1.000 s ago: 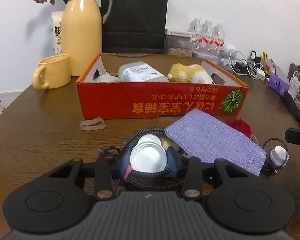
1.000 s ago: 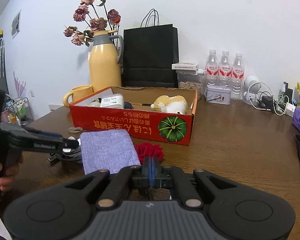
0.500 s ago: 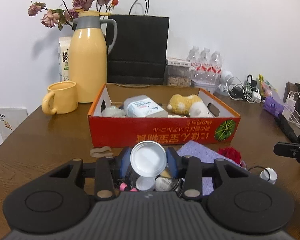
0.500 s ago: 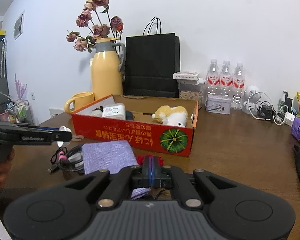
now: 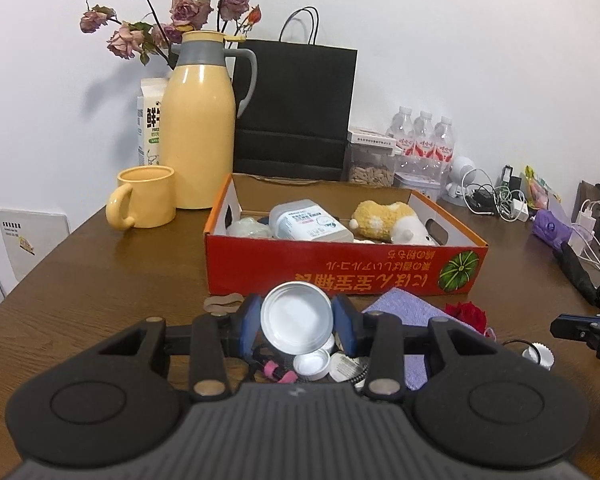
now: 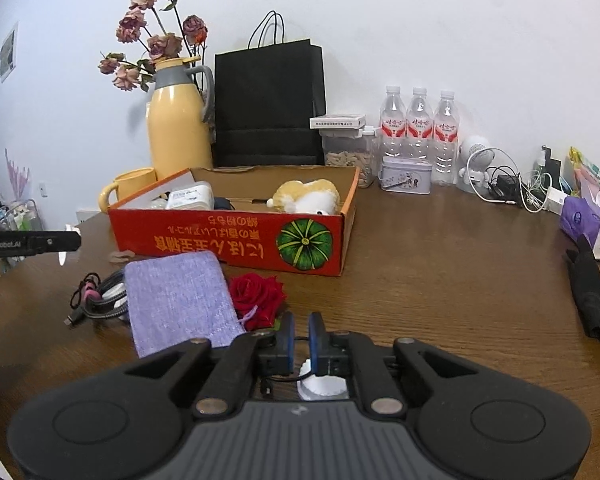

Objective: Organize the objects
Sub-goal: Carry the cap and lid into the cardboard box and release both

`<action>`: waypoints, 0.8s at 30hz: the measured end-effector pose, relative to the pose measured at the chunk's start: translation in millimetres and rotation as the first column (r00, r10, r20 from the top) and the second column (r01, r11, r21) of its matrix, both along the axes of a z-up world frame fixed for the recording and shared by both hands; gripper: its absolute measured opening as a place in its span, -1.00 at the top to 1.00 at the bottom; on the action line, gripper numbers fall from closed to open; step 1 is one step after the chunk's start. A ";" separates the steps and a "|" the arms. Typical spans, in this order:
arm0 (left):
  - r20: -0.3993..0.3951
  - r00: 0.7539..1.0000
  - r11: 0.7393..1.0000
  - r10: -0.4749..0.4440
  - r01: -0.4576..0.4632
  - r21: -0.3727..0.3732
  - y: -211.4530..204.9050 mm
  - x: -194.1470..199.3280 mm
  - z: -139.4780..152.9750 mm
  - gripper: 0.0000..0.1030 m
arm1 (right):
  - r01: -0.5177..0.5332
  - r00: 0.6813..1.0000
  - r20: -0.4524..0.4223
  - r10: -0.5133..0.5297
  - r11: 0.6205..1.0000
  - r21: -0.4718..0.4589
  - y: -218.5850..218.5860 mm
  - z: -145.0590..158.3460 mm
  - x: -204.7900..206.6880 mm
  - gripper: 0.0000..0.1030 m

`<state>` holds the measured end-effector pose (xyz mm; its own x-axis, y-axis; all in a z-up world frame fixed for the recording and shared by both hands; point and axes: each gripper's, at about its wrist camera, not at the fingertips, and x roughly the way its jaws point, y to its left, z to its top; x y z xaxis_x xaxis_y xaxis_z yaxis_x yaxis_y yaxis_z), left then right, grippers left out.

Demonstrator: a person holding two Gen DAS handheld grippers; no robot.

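A plain white wall stands behind a dark brown wood-grain counter — evenly lit, with soft shadows on the wall.

We list a brown wooden table. Lying directly on it: a red cardboard box at twelve o'clock; a purple cloth at ten, with a red rose just beside it (touching); a coiled cable at nine; a yellow mug and yellow jug at eleven; three water bottles at one.
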<state>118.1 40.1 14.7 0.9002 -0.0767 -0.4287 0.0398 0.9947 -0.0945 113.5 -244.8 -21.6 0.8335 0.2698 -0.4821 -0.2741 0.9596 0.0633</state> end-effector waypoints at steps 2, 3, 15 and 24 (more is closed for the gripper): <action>0.002 1.000 1.000 -0.001 0.001 -0.001 0.4 -1.6 0.6 0.22 | -0.009 1.000 -0.009 0.009 1.000 -0.012 2.3 -1.5 1.9 0.72; 0.002 1.000 1.000 -0.003 0.003 -0.002 0.2 -2.6 0.4 0.22 | -0.019 1.000 -0.024 0.019 1.000 -0.021 4.8 -3.3 4.0 0.37; -0.010 1.000 1.000 -0.002 0.002 -0.010 5.9 -3.6 -4.8 0.22 | -0.061 0.988 -0.146 0.044 0.992 -0.114 17.6 -34.2 53.0 0.90; 0.033 0.999 1.000 -0.030 0.030 0.002 -2.0 20.0 9.7 0.22 | -0.038 0.999 0.011 0.039 0.998 -0.044 8.8 3.1 44.6 0.97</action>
<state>138.2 38.0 24.4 0.9110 -0.1034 -0.3991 0.0728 0.9932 -0.0911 158.1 -236.0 -18.5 0.8287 0.2807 -0.4842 -0.3113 0.9501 0.0181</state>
